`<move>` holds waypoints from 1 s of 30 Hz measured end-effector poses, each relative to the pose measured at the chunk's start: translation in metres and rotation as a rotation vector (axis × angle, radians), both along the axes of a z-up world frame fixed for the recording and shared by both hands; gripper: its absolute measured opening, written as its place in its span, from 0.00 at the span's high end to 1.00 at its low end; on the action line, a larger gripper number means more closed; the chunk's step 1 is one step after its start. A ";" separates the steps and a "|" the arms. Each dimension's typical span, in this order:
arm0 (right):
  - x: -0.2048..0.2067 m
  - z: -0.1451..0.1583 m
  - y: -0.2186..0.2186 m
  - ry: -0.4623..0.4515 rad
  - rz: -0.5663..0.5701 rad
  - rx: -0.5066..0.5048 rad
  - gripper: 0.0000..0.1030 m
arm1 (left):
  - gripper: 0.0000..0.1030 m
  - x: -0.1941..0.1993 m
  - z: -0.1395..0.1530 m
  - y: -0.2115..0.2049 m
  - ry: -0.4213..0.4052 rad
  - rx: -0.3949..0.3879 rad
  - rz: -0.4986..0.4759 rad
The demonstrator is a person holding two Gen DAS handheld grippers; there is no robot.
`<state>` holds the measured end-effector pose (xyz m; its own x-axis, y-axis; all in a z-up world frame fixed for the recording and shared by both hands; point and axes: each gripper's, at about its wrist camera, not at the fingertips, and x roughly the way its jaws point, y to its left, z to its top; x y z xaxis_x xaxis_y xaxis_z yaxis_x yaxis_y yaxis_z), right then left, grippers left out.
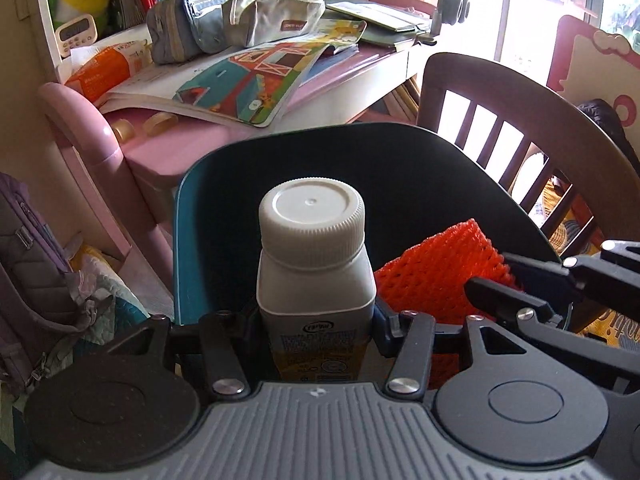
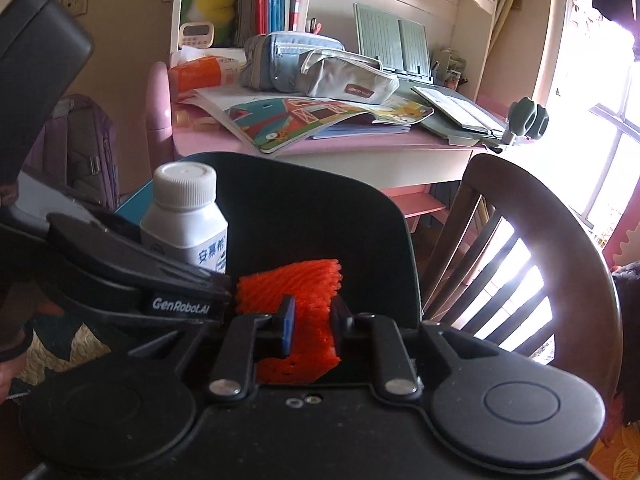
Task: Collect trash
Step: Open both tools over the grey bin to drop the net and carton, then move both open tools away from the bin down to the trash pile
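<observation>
Grippers are both loaded: the left gripper (image 1: 316, 320) is clamped on a white bottle (image 1: 314, 248) just below its shoulder, cap pointing forward, and the right gripper (image 2: 314, 320) is pinched narrow on a piece of orange foam netting (image 2: 296, 300), most of which sticks out beyond the fingers. The two are held side by side, the netting just right of the bottle, both above the open mouth of a dark bin (image 1: 400, 168) with a teal outer wall.

A spill could be caused if either load is let go too near the rim: the bottle could tip off the near edge, and the light netting, being springy, could cling to a pad or bounce out. The two grippers are also close enough to be knocked together.

Beyond the bin, a wooden chair (image 1: 520, 120) stands to the right, and a pink tabletop (image 1: 160, 152) is crowded with books and pencil cases.
</observation>
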<state>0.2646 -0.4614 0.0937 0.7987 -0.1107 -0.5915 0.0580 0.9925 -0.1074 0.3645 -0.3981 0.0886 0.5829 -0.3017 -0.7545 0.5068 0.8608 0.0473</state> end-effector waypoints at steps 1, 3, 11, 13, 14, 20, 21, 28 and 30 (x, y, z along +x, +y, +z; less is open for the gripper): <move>-0.001 0.000 -0.001 -0.002 -0.001 0.004 0.80 | 0.49 -0.001 0.000 0.000 -0.005 -0.001 0.000; -0.004 0.001 -0.003 -0.010 -0.004 0.008 0.77 | 0.46 -0.004 0.001 0.000 -0.024 0.001 -0.002; -0.017 0.005 -0.007 -0.033 0.002 0.039 0.67 | 0.35 -0.014 0.010 0.010 -0.045 -0.026 0.011; -0.023 0.008 -0.006 -0.046 0.001 0.040 0.60 | 0.35 -0.020 0.015 0.013 -0.058 -0.031 0.010; -0.026 0.010 -0.005 -0.053 0.004 0.044 0.59 | 0.35 -0.022 0.017 0.015 -0.063 -0.036 0.010; -0.047 0.024 0.006 -0.082 0.022 0.043 0.58 | 0.34 -0.043 0.035 0.034 -0.082 -0.069 0.002; -0.050 0.027 0.009 -0.087 0.027 0.045 0.58 | 0.34 -0.048 0.039 0.037 -0.086 -0.074 0.003; -0.075 0.043 0.038 -0.109 0.077 0.044 0.57 | 0.31 -0.077 0.061 0.075 -0.126 -0.103 0.012; -0.082 0.048 0.049 -0.118 0.098 0.049 0.57 | 0.31 -0.084 0.066 0.089 -0.133 -0.112 0.023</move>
<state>0.1827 -0.4123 0.1419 0.8683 -0.0026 -0.4960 -0.0297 0.9979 -0.0571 0.2803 -0.3095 0.1548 0.6829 -0.3649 -0.6328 0.4826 0.8757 0.0158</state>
